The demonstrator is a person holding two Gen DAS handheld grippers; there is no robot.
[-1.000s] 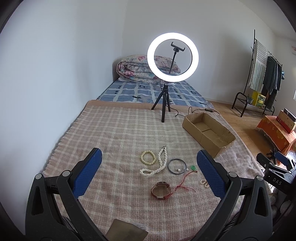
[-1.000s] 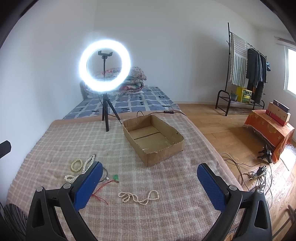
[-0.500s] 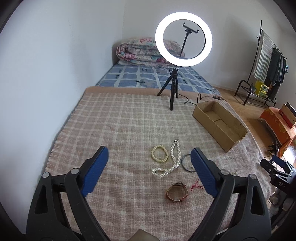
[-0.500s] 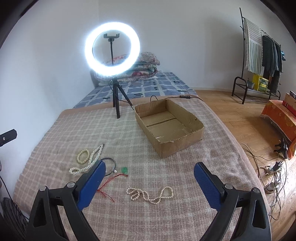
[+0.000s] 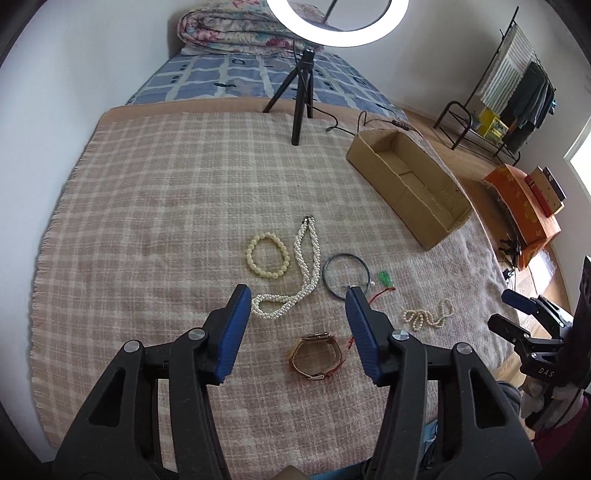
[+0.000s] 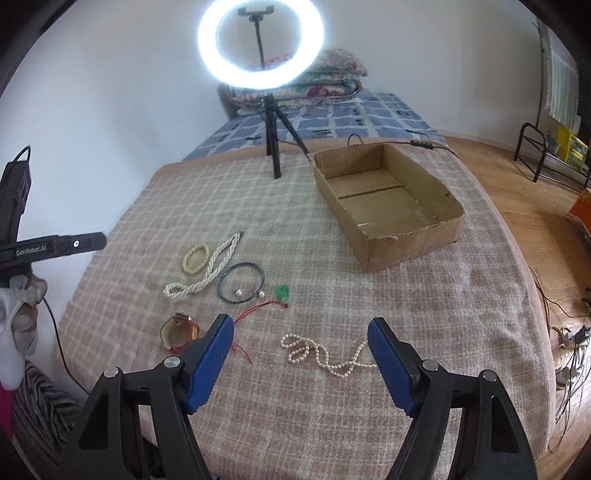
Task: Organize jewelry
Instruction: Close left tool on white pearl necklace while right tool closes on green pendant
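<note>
Jewelry lies spread on a plaid blanket (image 5: pixel 155 192). My left gripper (image 5: pixel 297 291) hovers over it, jaws closing, nothing between them; a brown watch (image 5: pixel 317 354) lies just below, a white pearl necklace (image 5: pixel 299 273) and a yellow bead bracelet (image 5: pixel 266 254) ahead. A dark hoop (image 5: pixel 345 273) and a green pendant on red cord (image 5: pixel 385 278) sit to the right. My right gripper (image 6: pixel 301 328) is closing above a thin pearl strand (image 6: pixel 325 352), not touching it. An empty cardboard box (image 6: pixel 388 203) stands beyond.
A lit ring light on a black tripod (image 6: pixel 271 144) stands at the blanket's far edge, its cable running past the box. Folded quilts (image 5: pixel 236 29) lie on the mattress behind. A clothes rack (image 5: pixel 509 85) and wooden floor with cables (image 6: pixel 565 332) are to the right.
Both grippers have tilted downward and come closer to the jewelry. Their jaws have narrowed, the left more than the right. The jewelry and box have not moved.
</note>
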